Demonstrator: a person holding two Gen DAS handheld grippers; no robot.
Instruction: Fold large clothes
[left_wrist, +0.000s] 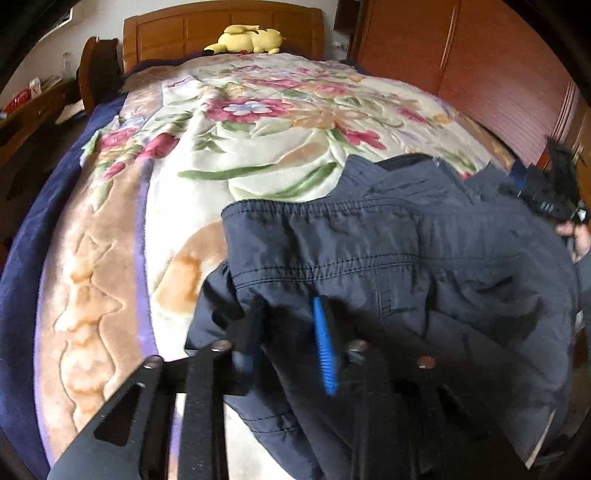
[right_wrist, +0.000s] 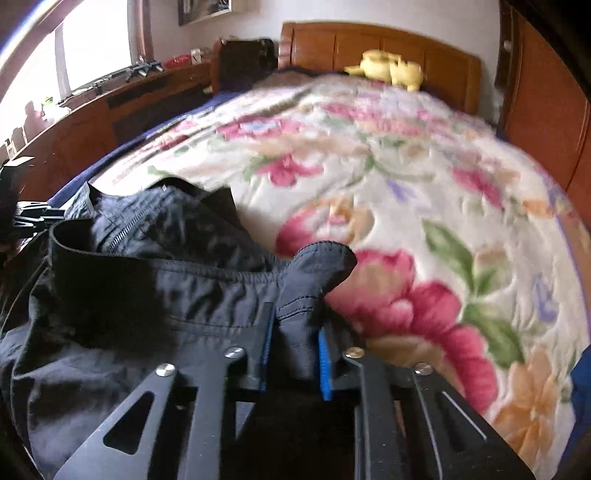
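I am gripping a dark navy jacket (left_wrist: 406, 258) that lies bunched on the floral bedspread (left_wrist: 221, 147), filling the lower right of the left view. My right tongs (right_wrist: 293, 343) are clamped on a fold of its hem, and my left tongs (left_wrist: 288, 332) appear closed on fabric at its lower edge. This looks like the start of a fold; next I judge both corners must lift together and carry across evenly.

Home bedroom. Bed (left_wrist: 110, 236) with a floral plush blanket (left_wrist: 258, 122) takes up most of the view, with a wooden headboard (left_wrist: 221, 26) at its far edge. Yellow plush toy (left_wrist: 245, 38) lies by the headboard. Wooden wardrobe (left_wrist: 461, 55) along one side edge of bed. Cluttered wooden desk (right_wrist: 92, 110) under a bright window (right_wrist: 92, 48) on the other side.
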